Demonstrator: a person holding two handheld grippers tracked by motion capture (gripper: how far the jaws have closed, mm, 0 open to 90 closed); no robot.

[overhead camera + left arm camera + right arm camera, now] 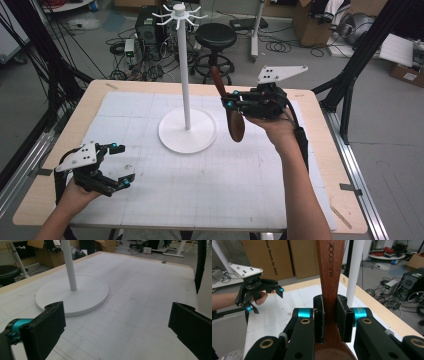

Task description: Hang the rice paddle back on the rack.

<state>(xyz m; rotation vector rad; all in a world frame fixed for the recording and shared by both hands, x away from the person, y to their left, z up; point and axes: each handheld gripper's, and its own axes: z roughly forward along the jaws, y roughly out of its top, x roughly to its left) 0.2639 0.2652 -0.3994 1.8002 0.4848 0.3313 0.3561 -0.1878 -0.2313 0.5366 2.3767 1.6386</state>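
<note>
A brown wooden spoon [229,109] marked MAXCOOK [330,272] hangs above the table, handle up and bowl down. My right gripper [230,99] is shut on its handle, to the right of the white stand's pole [185,80]. The stand has a round base [187,131] and a ring of hooks at its top [179,14]. My left gripper [120,165] is open and holds nothing, low over the table's front left; it also appears in the right gripper view as the far left gripper [263,298]. Its jaws [47,327] frame the stand's base [72,293].
A white gridded mat [200,170] covers the wooden table [320,150]. Behind the table stand a black stool [216,37], a computer tower [147,27] and loose cables. Cardboard boxes [279,257] and black frame struts [360,55] ring the table.
</note>
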